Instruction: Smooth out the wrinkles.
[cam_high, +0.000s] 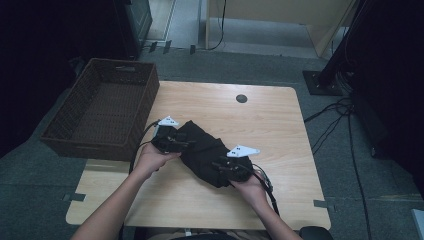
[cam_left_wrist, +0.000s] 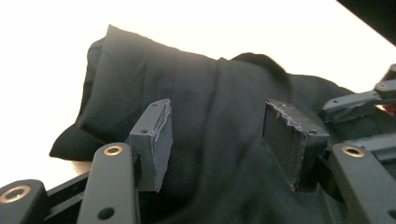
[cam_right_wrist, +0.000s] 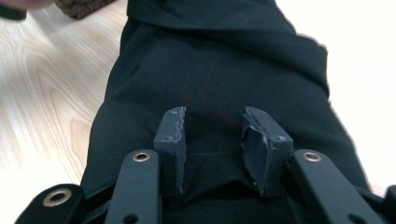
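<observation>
- A black cloth (cam_high: 202, 150), folded into a thick bundle, is seen lying mid-counter (cam_high: 280, 130), skewed from upper left to lower right.
- A wicker basket (cam_high: 102, 107) is seen at the counter's left edge, near the cloth but apart from it; nothing is visible inside it.
- Left tongs (cam_high: 186, 144) are placed at the cloth's upper-left end. In the left gripper view the tongs (cam_left_wrist: 217, 140) are seen parted well wide, with cloth bulging up between the pads; no pinch is seen, so the cloth is not counted as held.
- Right tongs (cam_high: 220, 163) are placed at the lower-right end. In the right gripper view these tongs (cam_right_wrist: 212, 147) are seen narrower, with a ridge of cloth (cam_right_wrist: 219, 84) between the pads. Whether the pads press on it cannot be told; it is judged loose at best.
- Handling, judged: the cloth is expected to be soft, light and limp, not fragile, not slippery. Sag and unfolding are expected if it is lifted by one layer.
- Hold advised: all layers to be pinched at a fold edge or a raised ridge, one end per tongs, so the bundle is kept together.
- Risk, judged: only the top layer may be caught and the fold pulled open.
</observation>
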